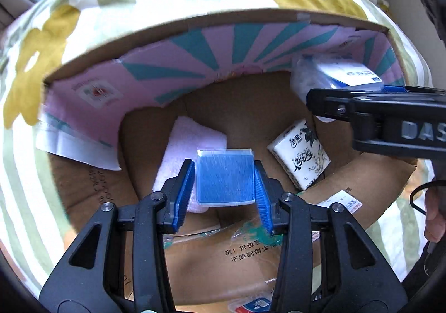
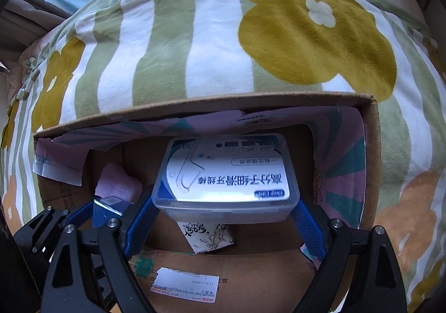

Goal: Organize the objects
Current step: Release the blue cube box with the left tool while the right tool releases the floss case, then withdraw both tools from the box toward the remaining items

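Only the right view shows the floss box (image 2: 227, 177) label — each gripper clamps its own box.

Both of your wrist cameras are looking down, close in, into the same cardboard box (image 1: 251, 106) (image 2: 370, 145), the left one facing it from beside the right.

The cardboard box (image 1: 195, 23) is open on top. Inside, bare floor lies at the back middle, between the pink towel (image 1: 192, 143) on the left and the tissue pack (image 1: 299, 154) on the right. The right gripper (image 1: 348, 95) with its clear floss box (image 2: 225, 176) crowds the right corner, possibly just clear of the wall.
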